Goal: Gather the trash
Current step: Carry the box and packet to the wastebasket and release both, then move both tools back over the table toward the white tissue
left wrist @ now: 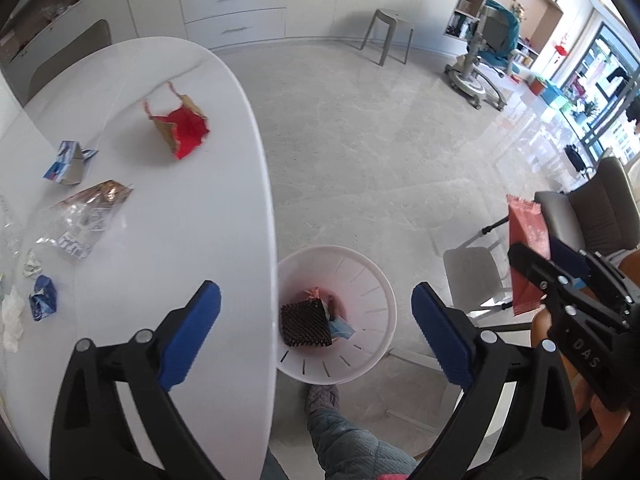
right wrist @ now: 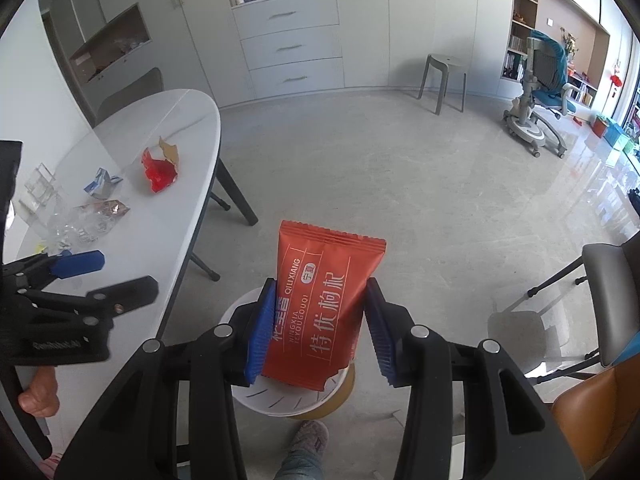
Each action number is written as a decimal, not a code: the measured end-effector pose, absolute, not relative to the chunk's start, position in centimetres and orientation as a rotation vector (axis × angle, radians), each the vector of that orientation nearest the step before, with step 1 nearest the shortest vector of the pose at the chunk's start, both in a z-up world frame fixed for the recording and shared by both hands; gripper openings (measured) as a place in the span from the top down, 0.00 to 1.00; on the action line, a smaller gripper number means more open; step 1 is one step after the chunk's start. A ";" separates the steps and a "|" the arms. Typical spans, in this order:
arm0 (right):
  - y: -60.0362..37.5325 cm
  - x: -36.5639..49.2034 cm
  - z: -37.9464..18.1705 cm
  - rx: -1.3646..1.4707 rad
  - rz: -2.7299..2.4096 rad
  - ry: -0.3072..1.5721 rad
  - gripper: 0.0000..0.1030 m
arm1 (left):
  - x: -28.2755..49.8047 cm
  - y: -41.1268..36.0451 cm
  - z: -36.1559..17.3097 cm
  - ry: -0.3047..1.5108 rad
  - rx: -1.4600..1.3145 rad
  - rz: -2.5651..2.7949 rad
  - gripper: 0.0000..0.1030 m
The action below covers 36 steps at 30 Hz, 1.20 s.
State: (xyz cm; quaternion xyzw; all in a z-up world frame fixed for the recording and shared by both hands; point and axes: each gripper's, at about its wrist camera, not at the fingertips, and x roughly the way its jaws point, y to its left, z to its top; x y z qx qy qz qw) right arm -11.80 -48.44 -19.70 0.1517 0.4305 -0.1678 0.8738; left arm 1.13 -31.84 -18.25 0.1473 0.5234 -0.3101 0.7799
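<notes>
Right gripper (right wrist: 316, 334) clamps a glossy orange snack packet (right wrist: 324, 308) above the white slotted bin (left wrist: 360, 280); left gripper (left wrist: 316, 320) hangs spread and empty.

The packet hides most of the bin in the right wrist view, its lower corner overlapping the rim. Inside the bin lie a dark mesh sleeve (left wrist: 304, 324) and scraps too small to identify. On the smooth white oval table (left wrist: 200, 160) remain a torn red-and-kraft paper bag (left wrist: 180, 128), a crumpled clear wrapper (left wrist: 84, 216), a blue-and-white carton (left wrist: 66, 164) and a blue scrap (left wrist: 43, 298).

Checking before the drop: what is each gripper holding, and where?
The right gripper pinches the orange snack packet by its lower side edges, above the white bin. The left gripper is open, holding nothing.
</notes>
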 end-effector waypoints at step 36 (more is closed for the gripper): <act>-32.0 -5.3 -12.8 0.168 -0.186 0.790 0.02 | 3.2 -9.1 -11.2 1.023 0.087 -0.363 0.08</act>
